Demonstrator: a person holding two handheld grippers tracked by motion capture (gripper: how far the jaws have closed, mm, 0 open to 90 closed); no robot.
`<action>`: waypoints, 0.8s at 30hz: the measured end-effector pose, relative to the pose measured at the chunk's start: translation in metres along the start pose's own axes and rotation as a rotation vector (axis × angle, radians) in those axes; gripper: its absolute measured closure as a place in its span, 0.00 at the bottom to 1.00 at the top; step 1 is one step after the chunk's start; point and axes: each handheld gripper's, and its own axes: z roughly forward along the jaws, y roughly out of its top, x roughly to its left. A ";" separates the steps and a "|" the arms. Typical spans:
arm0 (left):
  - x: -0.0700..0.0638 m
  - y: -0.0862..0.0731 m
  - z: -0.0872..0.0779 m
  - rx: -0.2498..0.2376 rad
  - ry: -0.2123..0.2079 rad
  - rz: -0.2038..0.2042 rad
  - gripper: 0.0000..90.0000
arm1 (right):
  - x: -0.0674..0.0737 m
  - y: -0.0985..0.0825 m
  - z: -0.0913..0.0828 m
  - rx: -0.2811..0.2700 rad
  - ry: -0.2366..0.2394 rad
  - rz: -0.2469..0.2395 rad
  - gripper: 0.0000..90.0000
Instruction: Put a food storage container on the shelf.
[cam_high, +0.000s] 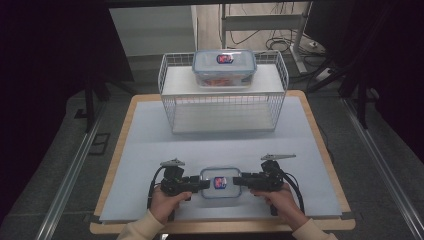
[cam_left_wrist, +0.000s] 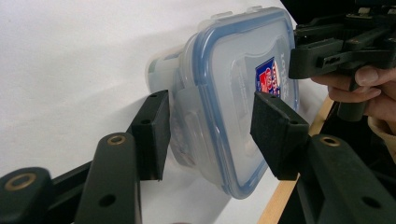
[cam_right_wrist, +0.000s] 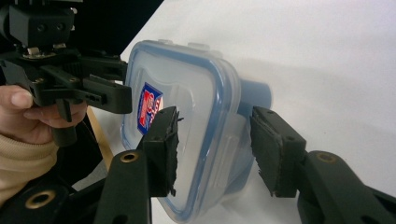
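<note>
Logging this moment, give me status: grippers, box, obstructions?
Left gripper and right gripper straddle the small box ends, grip unconfirmed. Box on table. Nothing blocking.

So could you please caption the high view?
Two grippers flank a lidded container before a wire basket.

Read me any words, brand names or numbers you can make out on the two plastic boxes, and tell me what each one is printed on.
Near container, lid sticker: red, white and blue label, wording too blurred to read.
Same lid, raised lettering beside the sticker: too faint and cut off to read.
Far container on the wire rack, lid sticker: too small to read.
No other text or numbers are legible.
</note>
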 end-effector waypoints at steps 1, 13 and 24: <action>0.000 0.000 0.000 -0.004 -0.002 0.002 0.55 | 0.000 0.000 0.000 -0.008 0.000 -0.001 0.61; 0.001 -0.001 0.000 -0.005 -0.007 -0.003 0.55 | -0.001 -0.001 0.002 0.028 -0.003 -0.008 0.52; 0.001 -0.003 0.000 -0.009 -0.009 0.013 0.55 | -0.006 -0.004 0.001 0.068 0.041 0.024 0.55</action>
